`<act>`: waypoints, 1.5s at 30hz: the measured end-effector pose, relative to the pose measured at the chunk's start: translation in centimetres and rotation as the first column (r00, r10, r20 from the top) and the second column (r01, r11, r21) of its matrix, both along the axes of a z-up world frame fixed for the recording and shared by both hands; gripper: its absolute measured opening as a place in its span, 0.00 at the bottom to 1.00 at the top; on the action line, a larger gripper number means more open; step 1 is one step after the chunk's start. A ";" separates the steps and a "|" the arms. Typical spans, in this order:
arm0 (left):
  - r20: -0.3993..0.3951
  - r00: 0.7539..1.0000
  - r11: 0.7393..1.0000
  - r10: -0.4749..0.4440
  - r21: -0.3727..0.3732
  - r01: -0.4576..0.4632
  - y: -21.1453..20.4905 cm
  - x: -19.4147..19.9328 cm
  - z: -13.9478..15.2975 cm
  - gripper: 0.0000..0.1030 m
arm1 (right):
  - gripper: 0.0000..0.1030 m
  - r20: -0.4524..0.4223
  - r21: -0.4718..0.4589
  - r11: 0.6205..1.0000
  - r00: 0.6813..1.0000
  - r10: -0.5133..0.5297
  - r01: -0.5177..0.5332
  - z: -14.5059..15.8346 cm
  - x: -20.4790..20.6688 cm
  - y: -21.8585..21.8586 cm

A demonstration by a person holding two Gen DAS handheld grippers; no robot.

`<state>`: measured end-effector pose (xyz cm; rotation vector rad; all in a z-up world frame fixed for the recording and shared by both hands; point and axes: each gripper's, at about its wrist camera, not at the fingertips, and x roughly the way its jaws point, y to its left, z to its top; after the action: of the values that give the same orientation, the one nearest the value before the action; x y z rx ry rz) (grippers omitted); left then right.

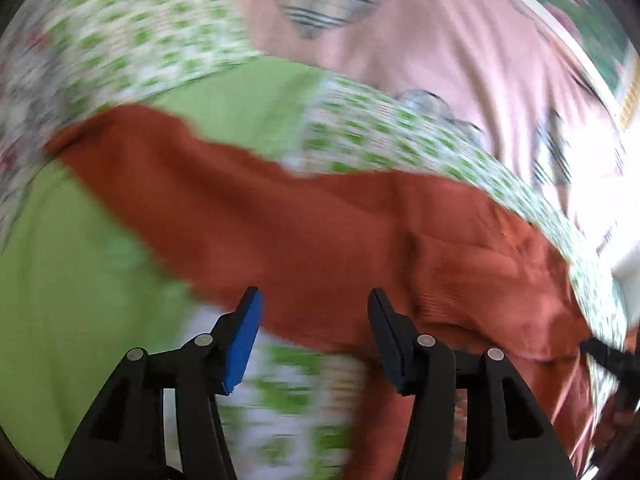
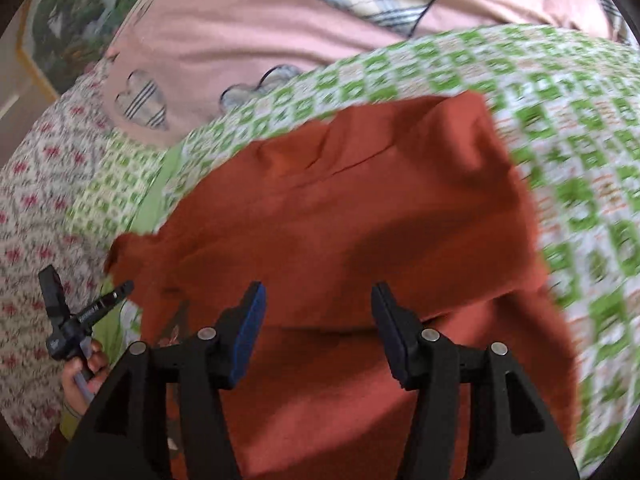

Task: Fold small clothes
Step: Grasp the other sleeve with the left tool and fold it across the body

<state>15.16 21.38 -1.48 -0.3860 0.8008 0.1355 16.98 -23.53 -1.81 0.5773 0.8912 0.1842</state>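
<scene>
A small rust-red garment (image 1: 320, 224) lies spread on a green and white patterned bedcover (image 1: 384, 136). My left gripper (image 1: 314, 300) is open and empty, just above the garment's near edge. In the right wrist view the same garment (image 2: 360, 216) fills the middle, with a fold across its near part. My right gripper (image 2: 318, 296) is open and empty above that fold. The left gripper (image 2: 86, 296) shows at the garment's left corner, held by a hand. Both views are motion-blurred.
A pink blanket with plaid heart patches (image 2: 280, 20) lies beyond the bedcover. A plain green panel (image 1: 72, 280) lies left of the garment. A white sheet with red flowers (image 2: 36, 208) is at the left. A framed picture (image 2: 68, 28) stands far left.
</scene>
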 end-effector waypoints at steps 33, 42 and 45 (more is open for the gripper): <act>0.215 0.974 0.993 0.074 -0.110 -0.051 3.7 5.1 6.3 0.01 | 0.55 -0.001 0.030 0.999 1.000 -0.014 0.014 0.5 -5.7 0.4; 0.196 0.933 0.951 -0.302 -0.013 0.310 -17.6 7.5 5.5 0.01 | 0.55 -0.002 0.042 0.991 0.992 -0.124 0.124 -0.2 -9.3 -3.8; 0.168 0.903 0.918 -0.395 0.040 0.395 -23.7 8.6 4.2 0.02 | 0.55 -0.006 0.052 0.987 0.988 -0.155 0.155 -0.7 -10.4 -5.1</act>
<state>23.76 -2.33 2.74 -0.2191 0.6918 -0.2740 6.57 -28.59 -2.48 0.6933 0.8415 0.0664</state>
